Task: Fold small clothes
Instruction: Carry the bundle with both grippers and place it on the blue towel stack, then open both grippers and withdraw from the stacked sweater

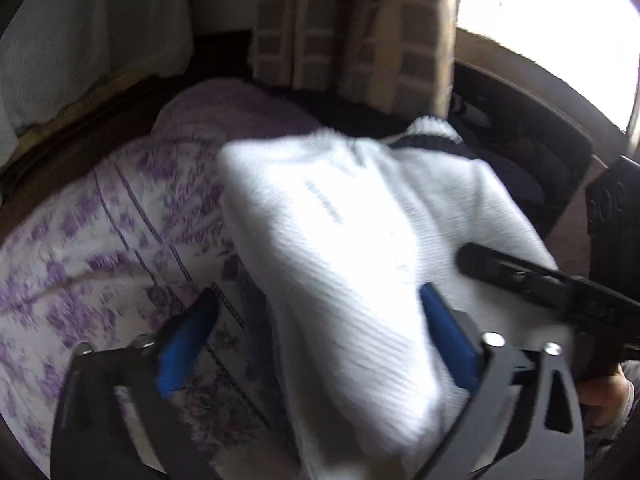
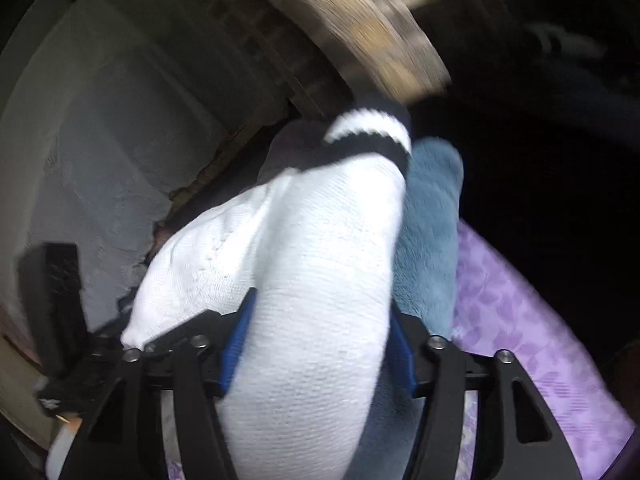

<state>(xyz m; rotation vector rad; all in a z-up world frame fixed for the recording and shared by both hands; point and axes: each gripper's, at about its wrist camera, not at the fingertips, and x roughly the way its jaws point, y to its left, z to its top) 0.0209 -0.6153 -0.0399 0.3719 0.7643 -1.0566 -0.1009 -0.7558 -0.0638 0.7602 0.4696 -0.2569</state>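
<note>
A white sock [image 1: 360, 232] with a black-and-white striped cuff [image 1: 434, 130] lies over the bed between both grippers. My left gripper [image 1: 316, 336] is open, its blue pads [image 1: 188, 344] wide apart, with the sock's near end draped between them. In the right wrist view the same sock [image 2: 312, 280] runs through my right gripper [image 2: 318, 344], whose blue pads [image 2: 236, 344] press on it from both sides. Its striped cuff [image 2: 372, 132] points away. The right gripper's black finger [image 1: 532, 280] shows at the right of the left wrist view.
A white bedspread with purple flowers [image 1: 100, 240] covers the bed. A blue fleecy cloth [image 2: 432, 232] lies beside the sock, on a purple sheet [image 2: 520, 320]. Checked curtains [image 1: 352, 32] and a bright window [image 1: 540, 20] stand behind. Dark furniture [image 1: 532, 152] is at the right.
</note>
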